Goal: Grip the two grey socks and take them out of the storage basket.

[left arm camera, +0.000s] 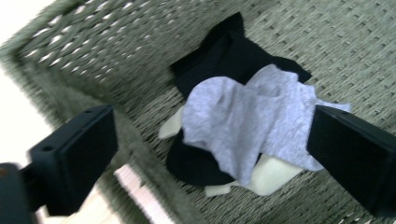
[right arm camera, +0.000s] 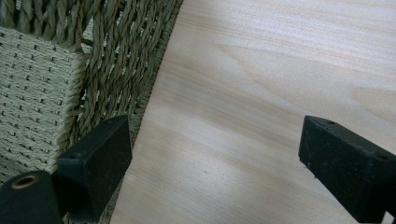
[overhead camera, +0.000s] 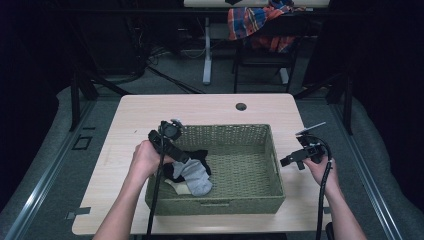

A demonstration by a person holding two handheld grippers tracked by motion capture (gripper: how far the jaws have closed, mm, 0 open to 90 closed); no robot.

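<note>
While both forearms enter from the near edge, the scene reads so:
Table [overhead camera: 150, 112]: pale wood; near corners cut off by the high view's bottom edge.
Basket [overhead camera: 260, 131]: woven, green, mid-table; its rim fills the left of the right gripper view.
Left hand [overhead camera: 145, 159]: at the basket's left wall, wrist bent inward; left gripper [left arm camera: 212, 140] tilted down into the basket, jaws wide, nothing between the pads.
Right hand [overhead camera: 320, 170]: right of the basket, over bare wood; right gripper [right arm camera: 215, 154] jaws wide, empty.
Socks [left arm camera: 247, 121]: a grey one over black ones in the basket's left end, just below the left jaws, untouched; pale cloth beneath, mostly hidden; the pile is blurred.
</note>
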